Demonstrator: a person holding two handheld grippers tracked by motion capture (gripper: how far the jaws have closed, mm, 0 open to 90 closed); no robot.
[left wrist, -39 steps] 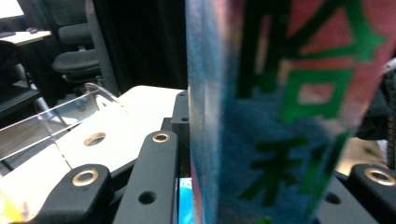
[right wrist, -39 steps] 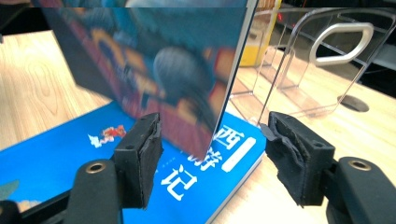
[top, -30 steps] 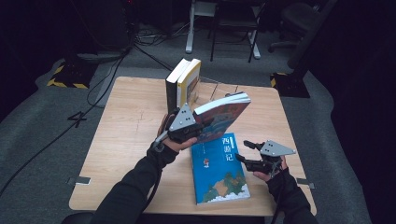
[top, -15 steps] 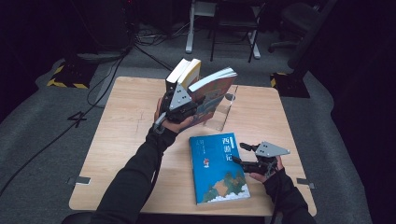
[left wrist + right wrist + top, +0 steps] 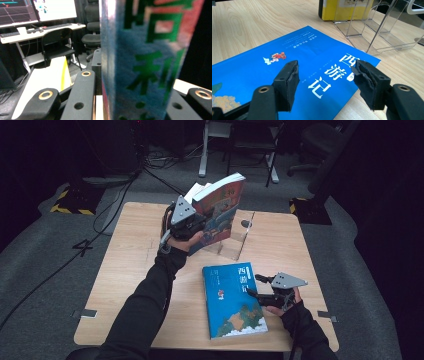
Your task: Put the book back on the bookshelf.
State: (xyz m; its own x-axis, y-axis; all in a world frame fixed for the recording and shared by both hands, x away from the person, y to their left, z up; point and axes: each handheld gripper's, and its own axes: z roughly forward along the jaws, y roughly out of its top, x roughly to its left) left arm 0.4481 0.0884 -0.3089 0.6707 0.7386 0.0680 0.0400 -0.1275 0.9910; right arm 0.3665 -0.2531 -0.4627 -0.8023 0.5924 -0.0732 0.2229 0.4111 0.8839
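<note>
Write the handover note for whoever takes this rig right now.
Left tool: shut on the colourful book, held upright above the clear rack.
Right tool: open, hovering over the blue book, which lies flat on the table.
Done: two books stand at the rack's far end.
Left: probably slot the colourful book into the rack, then pick up and shelve the blue book.

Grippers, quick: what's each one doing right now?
Left gripper: shut on the colourful book, held upright.
Right gripper: open, jaws over the blue book, holding nothing.
</note>
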